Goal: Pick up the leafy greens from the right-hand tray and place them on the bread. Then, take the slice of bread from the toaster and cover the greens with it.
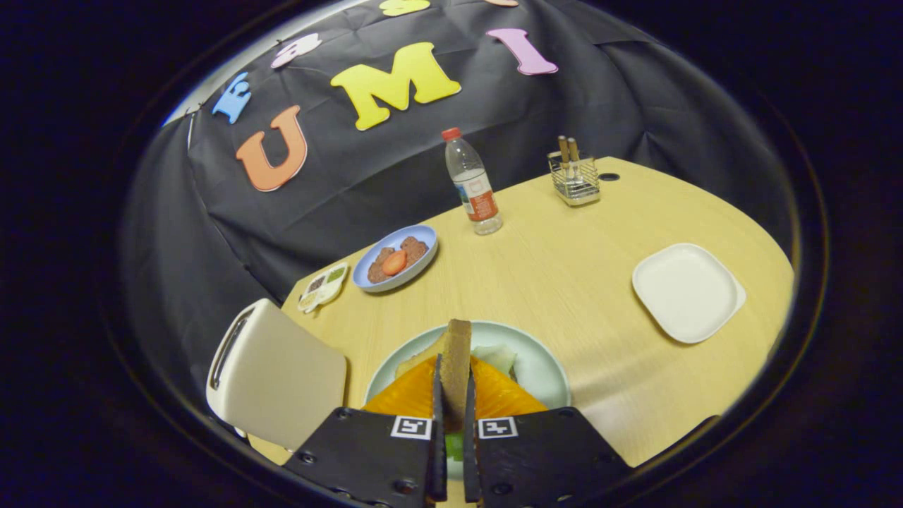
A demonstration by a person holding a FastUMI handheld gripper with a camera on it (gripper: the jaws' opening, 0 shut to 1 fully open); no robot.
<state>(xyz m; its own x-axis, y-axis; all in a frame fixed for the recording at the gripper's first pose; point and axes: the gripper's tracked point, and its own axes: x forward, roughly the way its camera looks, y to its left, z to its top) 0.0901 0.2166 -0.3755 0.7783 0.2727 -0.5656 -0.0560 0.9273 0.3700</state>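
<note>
My gripper [455, 381] is shut on a slice of bread [457, 353], held on edge between the two fingers. It hangs over a pale green plate [547, 370] just ahead of the fingers. On that plate lie pale leafy greens [496, 355] on another piece of bread [413, 363], partly hidden by the fingers and the held slice. The cream toaster [275, 374] stands beside the plate on its left. A white square tray [686, 291] lies bare to the right of the plate.
Beyond the plate stands a water bottle [474, 183] with a red cap. A blue plate [395, 257] with food and a small sauce dish [322, 286] sit at the table's far left edge. A wire holder [575, 178] with utensils is at the far right.
</note>
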